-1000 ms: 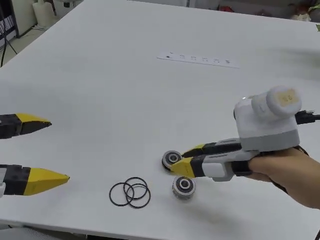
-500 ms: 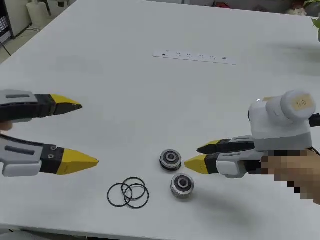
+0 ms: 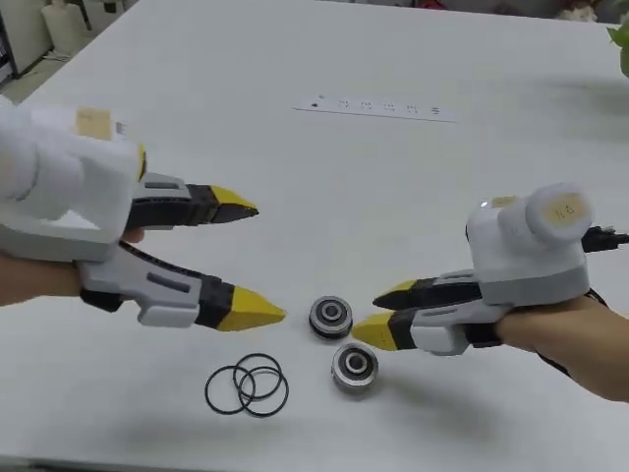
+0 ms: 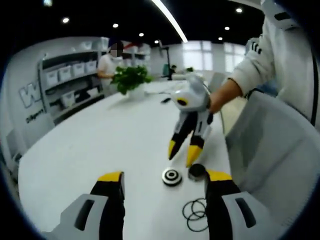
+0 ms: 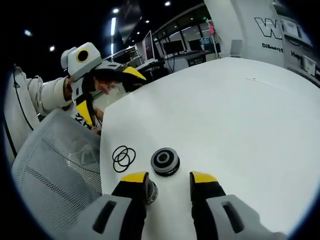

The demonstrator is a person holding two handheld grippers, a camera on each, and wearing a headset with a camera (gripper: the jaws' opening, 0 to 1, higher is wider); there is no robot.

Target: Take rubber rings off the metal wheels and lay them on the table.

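Left gripper [image 3: 265,262]: jaws spread wide, nothing in them. Right gripper [image 3: 369,313]: jaws parted by a narrow gap, nothing gripped either. The two sets of tips face each other across the desk [image 3: 295,177].

First wheel [image 3: 330,317] lies flat between your two grippers, just ahead of the right gripper's tips and just off the left gripper's lower jaw. In the head view it looks apart from both.

Second wheel [image 3: 354,365] lies just beside the right gripper's lower jaw, on your side of it. In the right gripper view that jaw covers most of the wheel, so I can't tell if they touch.

Three rubber rings [image 3: 246,383] lie loose and overlapping on the desk. They're near the left gripper's lower jaw tip, on your side of it, and apart from the second wheel. In the left gripper view the bunch runs up against one jaw, and its edge there is hard to make out.

I can't tell whether either wheel carries a ring. The rims read dark and are too small to resolve.

In the head view your left gripper's body runs off the frame edge. Printed strip [image 3: 373,106] lies well beyond both grippers, with text too small to read.
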